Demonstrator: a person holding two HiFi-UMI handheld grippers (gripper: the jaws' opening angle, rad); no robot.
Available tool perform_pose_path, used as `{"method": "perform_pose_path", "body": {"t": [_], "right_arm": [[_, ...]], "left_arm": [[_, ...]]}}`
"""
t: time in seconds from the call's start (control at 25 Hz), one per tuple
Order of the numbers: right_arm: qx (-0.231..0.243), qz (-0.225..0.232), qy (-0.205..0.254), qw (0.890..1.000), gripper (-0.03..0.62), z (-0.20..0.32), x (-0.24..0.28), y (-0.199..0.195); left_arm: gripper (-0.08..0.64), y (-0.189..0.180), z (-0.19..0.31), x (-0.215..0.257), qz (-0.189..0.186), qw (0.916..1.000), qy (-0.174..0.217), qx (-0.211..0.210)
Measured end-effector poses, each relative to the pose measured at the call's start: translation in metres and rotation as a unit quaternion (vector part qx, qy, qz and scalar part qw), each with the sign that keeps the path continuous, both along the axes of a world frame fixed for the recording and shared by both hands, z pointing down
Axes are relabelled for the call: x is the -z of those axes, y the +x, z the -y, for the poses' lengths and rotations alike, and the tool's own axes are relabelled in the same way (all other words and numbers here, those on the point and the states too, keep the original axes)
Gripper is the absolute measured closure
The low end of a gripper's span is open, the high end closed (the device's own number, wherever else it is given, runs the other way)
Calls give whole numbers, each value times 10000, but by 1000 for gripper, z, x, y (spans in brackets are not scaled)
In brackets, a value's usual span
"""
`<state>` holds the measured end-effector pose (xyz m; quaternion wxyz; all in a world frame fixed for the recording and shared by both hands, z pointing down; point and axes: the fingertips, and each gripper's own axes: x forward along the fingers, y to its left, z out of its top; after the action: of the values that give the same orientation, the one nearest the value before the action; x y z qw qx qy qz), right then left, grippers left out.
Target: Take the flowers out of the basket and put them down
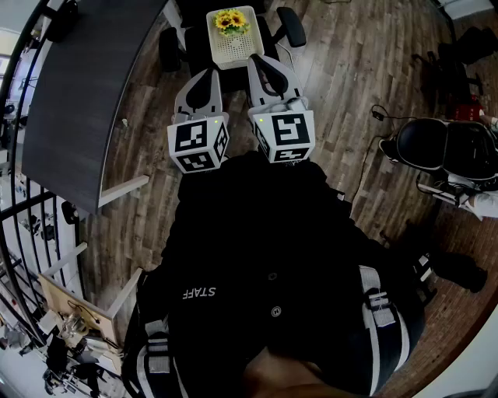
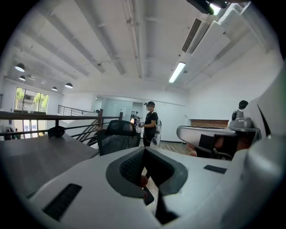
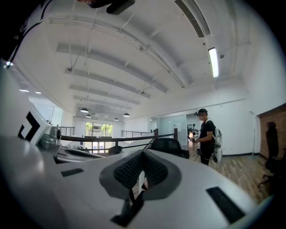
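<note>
A: Jaws, L to R?
B: Left gripper: shut, empty. Right gripper: pads together too, nothing btwn.
A: Flowers?
B: In the basket on the chair seat, at its far end, straight ahead of both. Basket's long axis runs away from the person. Right jaws look nearer, by its near right corner. I'd lead w/ those, opened first.
</note>
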<state>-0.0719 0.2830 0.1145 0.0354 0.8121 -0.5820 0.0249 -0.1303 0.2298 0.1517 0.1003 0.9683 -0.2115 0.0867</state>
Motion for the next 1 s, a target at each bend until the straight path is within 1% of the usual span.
{"method": "perform_pose_path", "body": {"t": [0.12, 0.24, 0.36, 0.56, 0.84, 1.0], "right_arm": [[15, 40, 12, 10000, 580, 2, -3, 5], [19, 196, 83, 9998, 580, -1, -7, 10], [6, 234, -6, 9997, 580, -7, -15, 13], [23, 410, -272, 9988, 579, -18, -41, 21], [133, 652, -521, 9964, 578, -33, -70, 25], [135, 797, -646, 9946, 578, -25, -84, 34]], "left_arm": [[560, 4, 3, -4, 26, 10000, 9, 14], [560, 7, 1, -8, 57, 10000, -8, 30], [561, 11, -5, -15, 103, 9999, -86, 4], [561, 16, -19, -37, 113, 9983, -556, -106], [561, 13, -33, -67, 477, 9963, -708, 35], [561, 21, -26, -80, 636, 9949, -788, 27]]}}
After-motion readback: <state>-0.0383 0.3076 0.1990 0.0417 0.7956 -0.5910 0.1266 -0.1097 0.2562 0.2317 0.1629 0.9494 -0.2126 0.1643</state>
